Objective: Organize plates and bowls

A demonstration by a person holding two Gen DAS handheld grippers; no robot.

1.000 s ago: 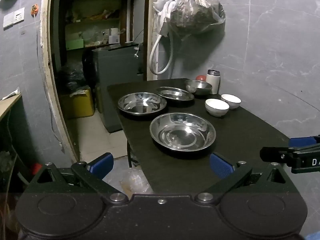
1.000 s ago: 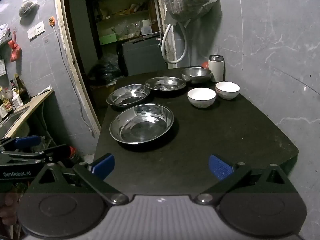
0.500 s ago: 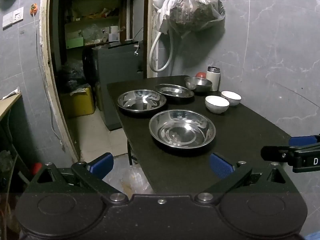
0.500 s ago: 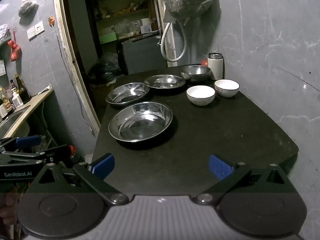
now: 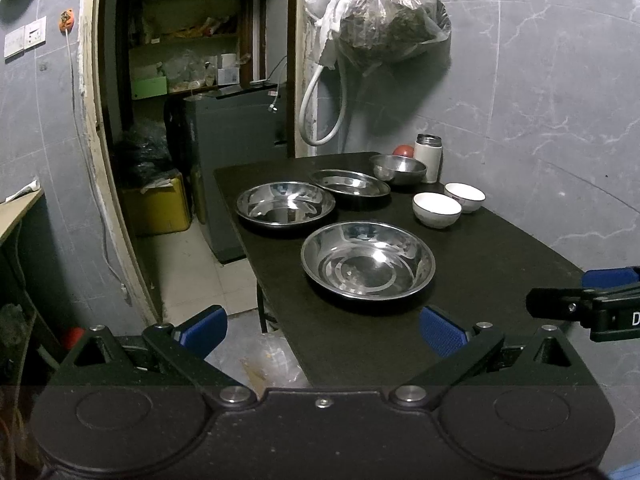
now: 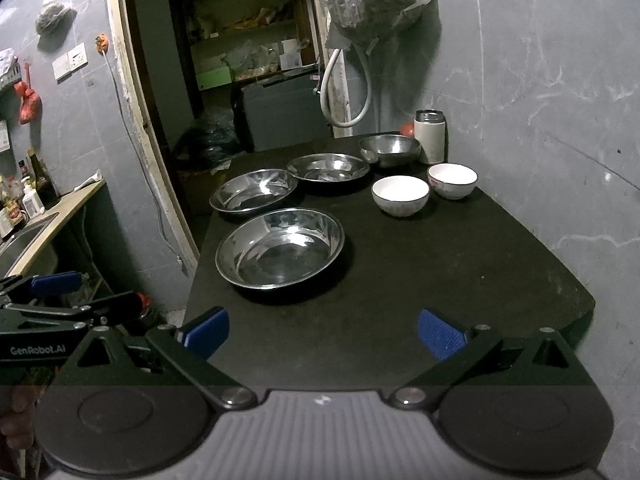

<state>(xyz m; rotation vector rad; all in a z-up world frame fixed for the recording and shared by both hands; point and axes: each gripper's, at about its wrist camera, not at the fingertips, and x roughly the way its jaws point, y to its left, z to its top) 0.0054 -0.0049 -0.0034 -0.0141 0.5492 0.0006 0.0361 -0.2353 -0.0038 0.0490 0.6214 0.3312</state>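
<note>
On the black table [image 5: 492, 264] [image 6: 460, 264] stand three steel plates: a near one [image 5: 368, 265] [image 6: 280, 247], a middle-left one [image 5: 285, 204] [image 6: 253, 190] and a far one [image 5: 349, 182] [image 6: 328, 168]. A steel bowl [image 5: 398, 168] [image 6: 390, 149] sits at the back. Two white bowls [image 5: 437, 209] [image 5: 465, 197] [image 6: 400, 195] [image 6: 452, 180] stand to the right. My left gripper [image 5: 322, 326] is open and empty, held short of the table's near edge. My right gripper [image 6: 323, 329] is open and empty over the table's front.
A white flask [image 5: 428, 157] [image 6: 430, 136] and a red object [image 5: 403, 149] stand at the back by the wall. A plastic bag [image 5: 390, 24] and a hose [image 5: 322, 112] hang above. A doorway with shelves opens on the left; a counter with a sink [image 6: 24, 236] lies far left.
Both views have drifted slightly. In the right wrist view the table has slid a little up and left. Both grippers stay open and nothing on the table has moved.
</note>
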